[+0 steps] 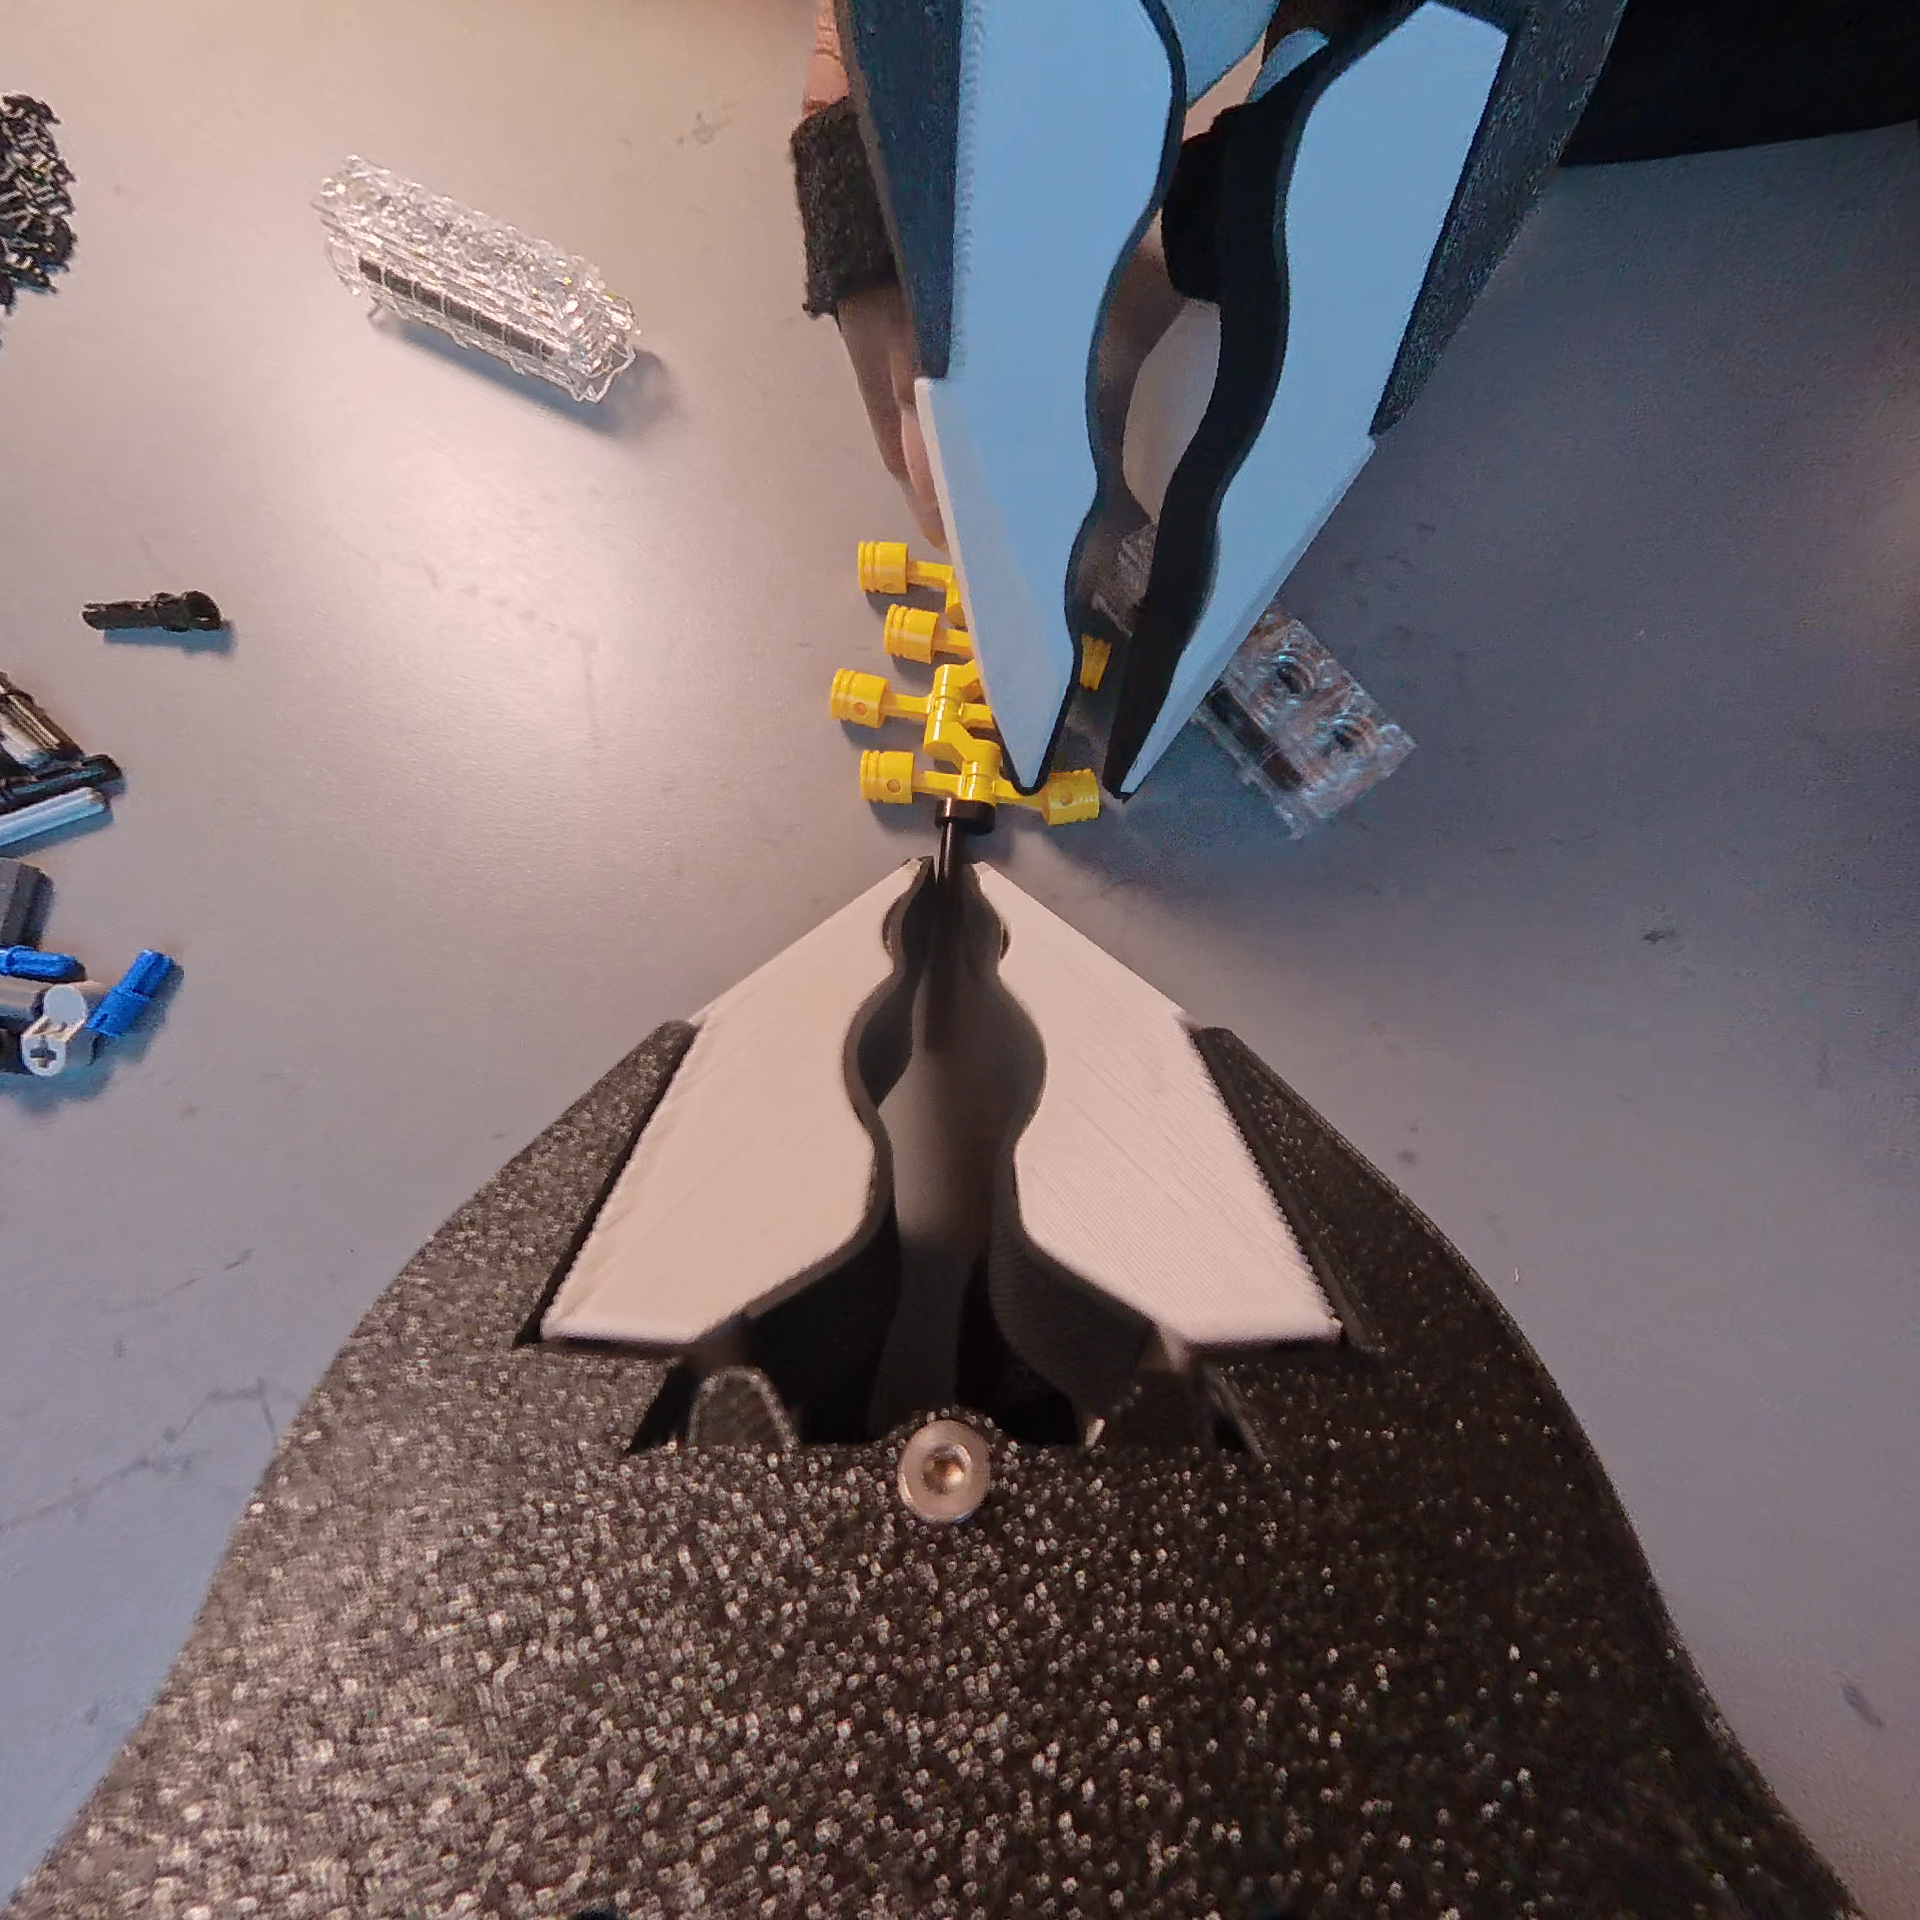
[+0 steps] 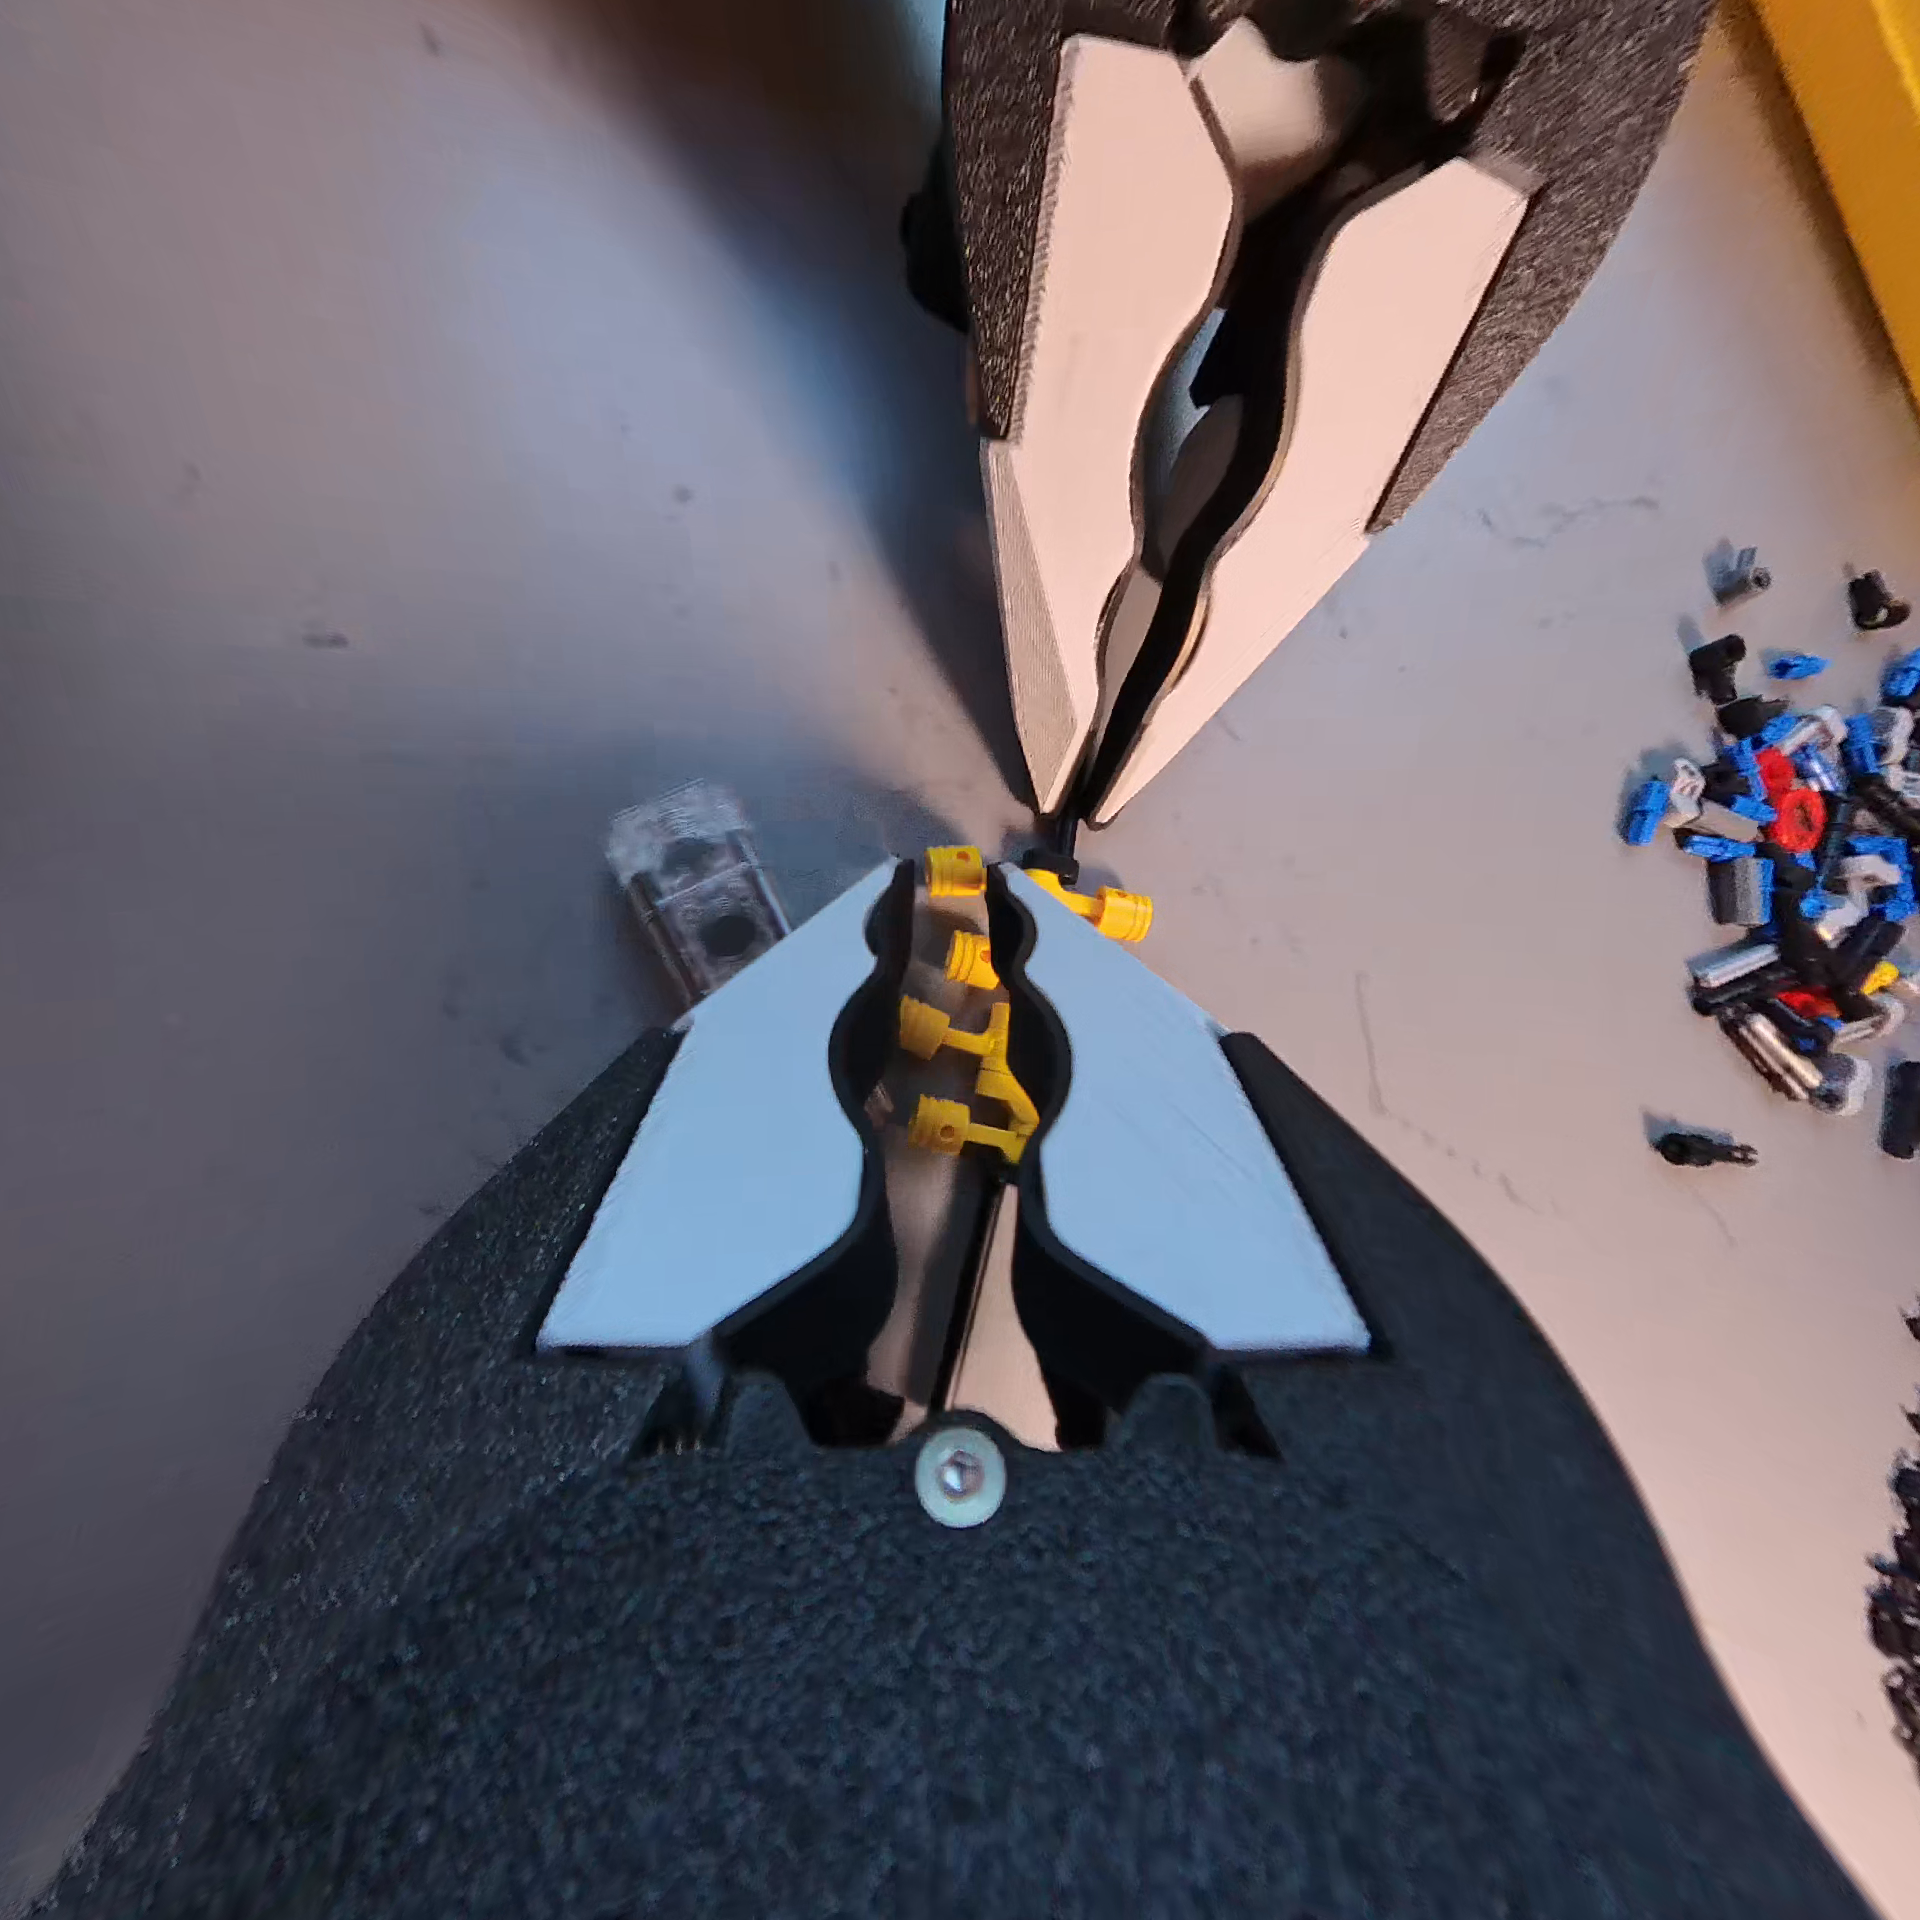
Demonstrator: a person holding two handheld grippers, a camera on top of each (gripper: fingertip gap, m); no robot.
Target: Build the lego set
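Observation:
A yellow piston-and-crank assembly lies low over the grey table. A thin black axle sticks out of its near end. My left gripper is shut on that axle. My right gripper comes in from the far side and is shut on the yellow assembly. In the right wrist view the yellow assembly sits between the fingers of my right gripper. My left gripper pinches the black axle just beyond them. A hand shows behind the right gripper.
A clear engine block lies at the far left. A second clear block lies beside the right gripper, also in the right wrist view. A lone black pin and loose parts lie left. A parts pile and a yellow box edge are nearby.

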